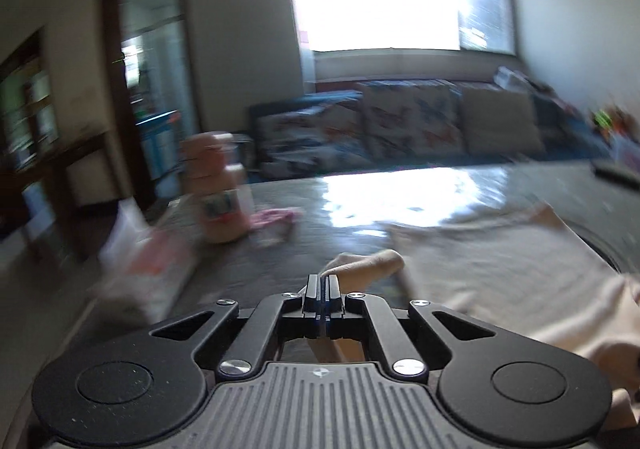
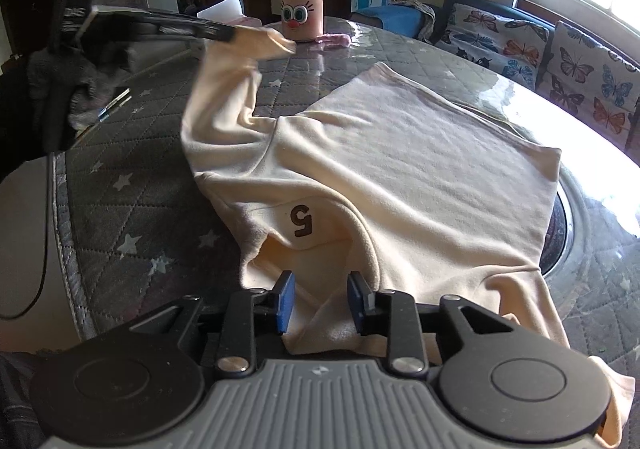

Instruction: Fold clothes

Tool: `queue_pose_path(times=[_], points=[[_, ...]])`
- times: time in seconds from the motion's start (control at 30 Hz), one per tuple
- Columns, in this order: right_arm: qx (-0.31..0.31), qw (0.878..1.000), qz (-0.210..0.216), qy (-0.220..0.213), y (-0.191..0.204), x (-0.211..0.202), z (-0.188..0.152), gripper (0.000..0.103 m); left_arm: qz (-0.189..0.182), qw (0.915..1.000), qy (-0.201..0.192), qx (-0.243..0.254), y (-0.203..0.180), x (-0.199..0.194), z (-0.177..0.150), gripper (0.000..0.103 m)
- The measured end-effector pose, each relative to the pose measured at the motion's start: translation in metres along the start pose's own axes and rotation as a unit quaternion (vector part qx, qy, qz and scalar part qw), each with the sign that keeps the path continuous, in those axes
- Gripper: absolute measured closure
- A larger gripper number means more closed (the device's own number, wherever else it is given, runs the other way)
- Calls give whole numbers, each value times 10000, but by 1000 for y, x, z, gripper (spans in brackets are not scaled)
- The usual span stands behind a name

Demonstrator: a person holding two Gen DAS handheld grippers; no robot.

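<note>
A cream shirt (image 2: 400, 153) lies spread on the round table with its grey star-quilted cover (image 2: 132, 185). Its neck opening, with a "5" label (image 2: 301, 220), faces me. My left gripper (image 2: 228, 33) is shut on the end of one sleeve (image 2: 224, 97) and holds it up off the table at the upper left. In the blurred left wrist view the sleeve end (image 1: 368, 265) sticks out past the closed left gripper (image 1: 322, 283). My right gripper (image 2: 322, 301) stands open just above the near collar edge. Fabric lies below its blue pads, which do not press on it.
A pink cartoon-face bottle (image 2: 302, 5) stands at the table's far side beside a small pink cloth (image 2: 334, 39) and some white paper (image 2: 222, 9). A butterfly-cushion sofa (image 2: 560, 61) runs along the right under the window. A gloved hand (image 2: 80, 85) carries the left gripper.
</note>
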State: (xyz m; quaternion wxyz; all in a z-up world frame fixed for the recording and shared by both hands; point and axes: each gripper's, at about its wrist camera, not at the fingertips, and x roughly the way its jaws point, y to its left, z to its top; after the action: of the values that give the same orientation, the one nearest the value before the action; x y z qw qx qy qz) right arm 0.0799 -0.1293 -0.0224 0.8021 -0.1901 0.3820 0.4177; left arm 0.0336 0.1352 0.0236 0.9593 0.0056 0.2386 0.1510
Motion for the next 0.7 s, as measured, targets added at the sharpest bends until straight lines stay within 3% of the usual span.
queue_pose_path(times=[0.17,0.37,0.47,0.57,0.7], points=[[-56,9999,-103,8,3,1,-3,74,380,9977,374,-428,42,-9,-25,101],[-53,9998,-172,-8,4,-1,-4,75,550,9954,709,-334,46,-20,-41,92],[-110,9997,-220,-45,5,-1,-3,75,288,9973,648,-163,26,-32,-40,74],[-165,9996,-244,-22,6,3,-4,76,-36,9984,567,32,3,-46,-39,74],[-212,9993,-318,55,7,9,-9,77,-957,9934,473,428,-39,-61,-32,74]])
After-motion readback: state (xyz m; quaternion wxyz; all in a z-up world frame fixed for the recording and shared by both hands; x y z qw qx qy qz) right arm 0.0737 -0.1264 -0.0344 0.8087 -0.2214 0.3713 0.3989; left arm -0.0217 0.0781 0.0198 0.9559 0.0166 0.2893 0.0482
